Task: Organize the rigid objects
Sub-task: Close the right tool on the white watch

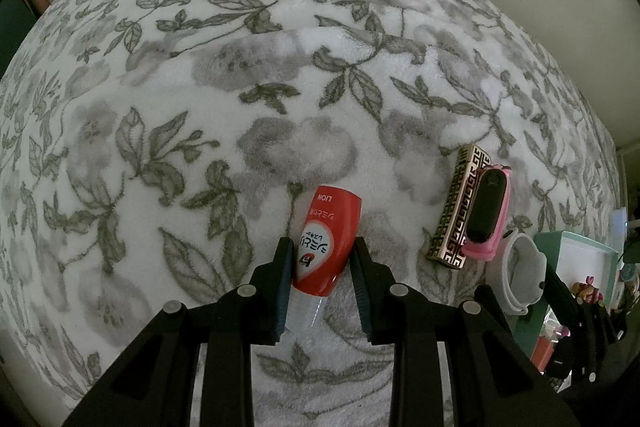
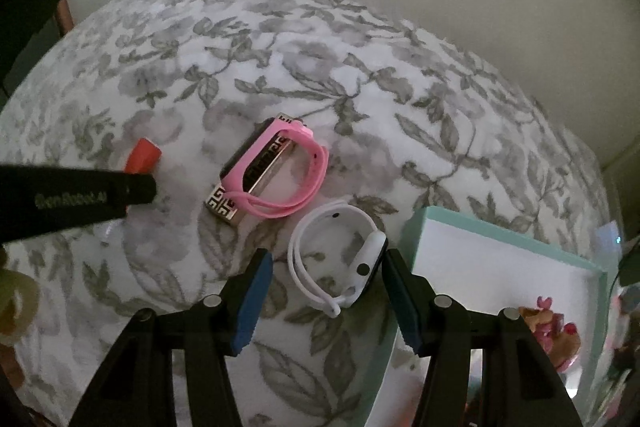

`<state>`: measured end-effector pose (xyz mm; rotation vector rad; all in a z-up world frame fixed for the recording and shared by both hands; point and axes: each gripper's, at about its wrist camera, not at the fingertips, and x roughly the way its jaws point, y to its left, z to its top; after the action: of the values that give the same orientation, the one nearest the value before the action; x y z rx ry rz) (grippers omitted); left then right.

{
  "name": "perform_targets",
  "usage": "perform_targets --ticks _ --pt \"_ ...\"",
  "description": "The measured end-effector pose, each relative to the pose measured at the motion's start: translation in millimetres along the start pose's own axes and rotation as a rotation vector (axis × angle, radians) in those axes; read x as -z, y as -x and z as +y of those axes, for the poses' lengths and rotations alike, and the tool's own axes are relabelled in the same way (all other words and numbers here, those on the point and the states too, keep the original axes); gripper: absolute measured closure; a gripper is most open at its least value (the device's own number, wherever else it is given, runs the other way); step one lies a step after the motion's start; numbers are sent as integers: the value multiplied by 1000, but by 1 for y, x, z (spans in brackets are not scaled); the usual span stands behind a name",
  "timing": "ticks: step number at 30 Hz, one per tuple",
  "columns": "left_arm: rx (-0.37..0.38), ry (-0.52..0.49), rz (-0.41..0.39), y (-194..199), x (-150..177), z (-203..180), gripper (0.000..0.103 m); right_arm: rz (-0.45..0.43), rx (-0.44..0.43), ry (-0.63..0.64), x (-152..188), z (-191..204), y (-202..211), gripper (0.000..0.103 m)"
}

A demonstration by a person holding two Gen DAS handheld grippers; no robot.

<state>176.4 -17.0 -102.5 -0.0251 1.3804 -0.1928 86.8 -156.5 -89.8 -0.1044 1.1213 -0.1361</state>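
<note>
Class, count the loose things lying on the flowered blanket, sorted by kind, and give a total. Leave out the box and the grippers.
Wristbands: 2, a pink wristband and a white wristband
Bottles: 1, a red bottle, lying between the left gripper's open fingers
Patterned gold cases: 1, the gold case, partly under the pink one
Total: 4

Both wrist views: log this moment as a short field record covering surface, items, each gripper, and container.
surface: floral blanket
left gripper: open, jaws either side of the red tube, gap visible on the right side
right gripper: open, straddling the white wristband, not touching
pink wristband: looped around the gold patterned case
box: teal-rimmed box at the right, beside the white wristband
grasp status: nothing lifted yet
</note>
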Motion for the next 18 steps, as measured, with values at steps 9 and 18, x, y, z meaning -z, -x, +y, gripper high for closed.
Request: perform_targets --ticks 9,18 --pt "-7 -3 -2 -2 0 -1 73 -11 71 70 2 6 -1 49" --pt "8 12 -18 1 0 4 75 -10 27 17 0 1 2 50"
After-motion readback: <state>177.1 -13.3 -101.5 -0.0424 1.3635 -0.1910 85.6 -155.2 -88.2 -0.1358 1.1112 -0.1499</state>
